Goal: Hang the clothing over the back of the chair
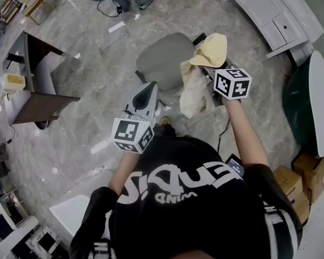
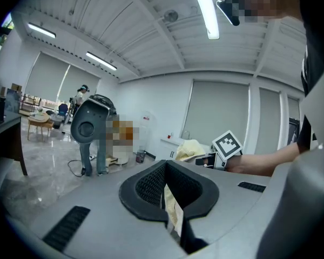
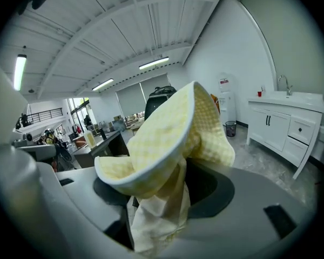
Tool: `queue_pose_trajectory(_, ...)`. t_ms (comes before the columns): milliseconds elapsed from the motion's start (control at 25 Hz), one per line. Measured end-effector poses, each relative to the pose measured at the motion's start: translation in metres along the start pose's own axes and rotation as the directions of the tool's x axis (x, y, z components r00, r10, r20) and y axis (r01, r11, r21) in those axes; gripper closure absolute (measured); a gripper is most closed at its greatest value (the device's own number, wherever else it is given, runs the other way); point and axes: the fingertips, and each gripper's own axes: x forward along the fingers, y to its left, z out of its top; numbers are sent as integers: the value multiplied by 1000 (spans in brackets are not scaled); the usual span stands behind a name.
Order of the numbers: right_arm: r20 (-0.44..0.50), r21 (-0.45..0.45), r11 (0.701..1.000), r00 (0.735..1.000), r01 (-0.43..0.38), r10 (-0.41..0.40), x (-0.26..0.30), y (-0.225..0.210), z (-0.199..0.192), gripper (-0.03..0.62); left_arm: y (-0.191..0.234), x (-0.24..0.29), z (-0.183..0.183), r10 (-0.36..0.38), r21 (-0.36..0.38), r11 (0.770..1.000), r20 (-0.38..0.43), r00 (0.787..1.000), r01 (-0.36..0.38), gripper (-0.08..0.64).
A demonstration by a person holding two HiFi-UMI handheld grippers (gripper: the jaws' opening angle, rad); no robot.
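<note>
A pale yellow checked garment (image 1: 208, 50) hangs bunched beside the grey seat of the office chair (image 1: 159, 61), its pale inner side trailing down. My right gripper (image 1: 215, 72) is right at it. In the right gripper view the clothing (image 3: 167, 139) lies over the wide-apart jaws of the right gripper (image 3: 162, 193) and sags into the gap, unpinched. My left gripper (image 1: 148, 90) is held lower left of the chair. Its jaws are nearly together in the left gripper view, the left gripper (image 2: 170, 190) pinching a narrow strip of yellow cloth (image 2: 173, 212). The chair's back is hidden under the cloth.
A dark desk (image 1: 32, 90) stands at the left and a white cabinet (image 1: 270, 9) at the upper right. A round green-and-white table (image 1: 313, 101) and cardboard boxes (image 1: 302, 182) stand at the right. A grey machine on a stand (image 2: 92, 125) is across the room.
</note>
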Motion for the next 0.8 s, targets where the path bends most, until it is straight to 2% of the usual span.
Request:
queue_pose_trajectory(120, -54, -7, 1000, 999, 1, -1, 1, -2, -13, 348, -2, 1, 0, -1, -7, 1000, 1, 1000, 1, 545)
queue_pose_trajectory(360, -168, -1, 1000, 986, 1, -2, 2, -3, -39, 342, -1, -1, 0, -4, -15, 1000, 8, 1000, 4, 545)
queue_pose_trajectory(600, -284, 20, 1000, 959, 3, 3, -1, -4, -71, 341, 0, -7, 0, -4, -18, 1000, 14, 1000, 4, 545)
queue_pose_trajectory(800, -378, 66, 998, 926, 9, 17, -5, -1, -102, 342, 3, -13, 0, -2, -22, 1000, 21, 1000, 2, 545)
